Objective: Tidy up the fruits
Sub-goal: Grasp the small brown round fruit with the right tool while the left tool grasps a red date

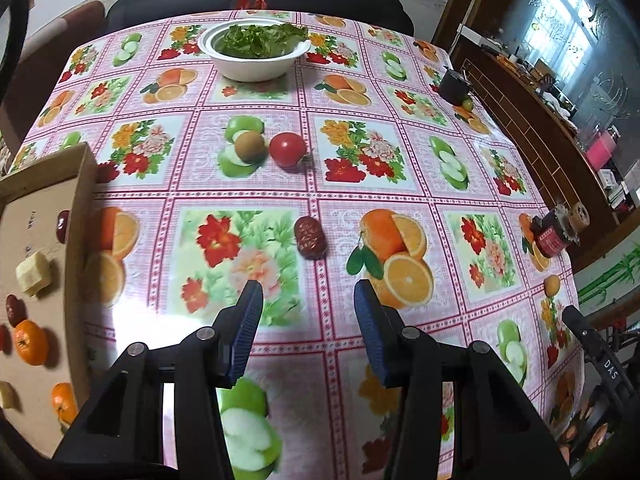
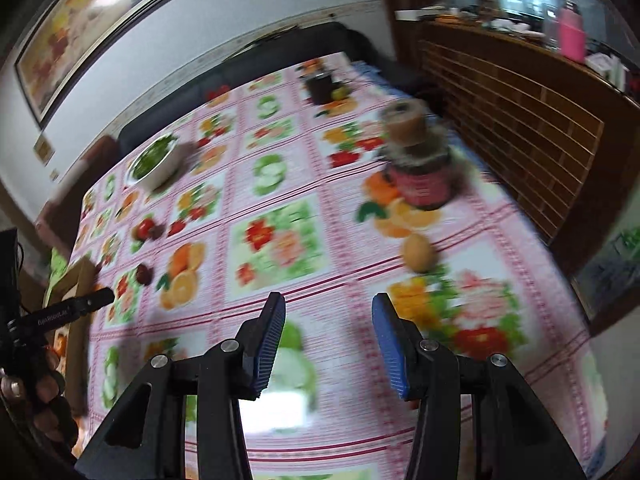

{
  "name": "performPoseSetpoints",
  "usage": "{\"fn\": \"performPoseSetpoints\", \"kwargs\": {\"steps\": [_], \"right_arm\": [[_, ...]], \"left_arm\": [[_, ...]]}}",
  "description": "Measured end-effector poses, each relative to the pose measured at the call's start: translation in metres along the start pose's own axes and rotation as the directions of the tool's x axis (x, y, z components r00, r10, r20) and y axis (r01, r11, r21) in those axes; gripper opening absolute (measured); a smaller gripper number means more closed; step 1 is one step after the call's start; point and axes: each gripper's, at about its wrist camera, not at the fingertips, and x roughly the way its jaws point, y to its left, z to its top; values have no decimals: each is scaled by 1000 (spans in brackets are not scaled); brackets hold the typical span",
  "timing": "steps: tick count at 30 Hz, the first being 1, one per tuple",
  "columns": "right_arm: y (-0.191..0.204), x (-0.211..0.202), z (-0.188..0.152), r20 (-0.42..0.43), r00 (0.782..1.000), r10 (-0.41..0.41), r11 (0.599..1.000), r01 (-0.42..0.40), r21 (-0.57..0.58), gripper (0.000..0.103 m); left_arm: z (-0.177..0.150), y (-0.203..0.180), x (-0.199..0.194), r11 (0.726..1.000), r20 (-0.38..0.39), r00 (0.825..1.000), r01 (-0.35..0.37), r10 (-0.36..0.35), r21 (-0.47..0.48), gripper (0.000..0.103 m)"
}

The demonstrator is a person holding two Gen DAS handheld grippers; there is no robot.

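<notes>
Fruits are lying on the counter (image 1: 400, 184): a tomato (image 1: 287, 149) beside a kiwi (image 1: 250, 146), a date (image 1: 310, 237) nearer. Both the left gripper (image 1: 308, 300) and the right gripper (image 2: 328, 316) are hovering with jaws released, grasping nothing.

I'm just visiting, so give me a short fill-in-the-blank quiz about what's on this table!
The white bowl holds leafy ___. 
Beside the brown kiwi sits a red ___. 
The cardboard tray lies at the table's ___ edge in the left view. 
Nothing sits between the left gripper's ___.

Missing: greens; tomato; left; jaws
</notes>
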Motion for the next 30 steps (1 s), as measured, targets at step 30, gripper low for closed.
{"fn": "performPoseSetpoints", "kwargs": {"steps": [30], "right_arm": [[-11, 55, 16, -62, 997, -47, 996, 43, -73, 26]], "left_arm": [[23, 17, 54, 996, -9, 998, -61, 60, -63, 19]]}}
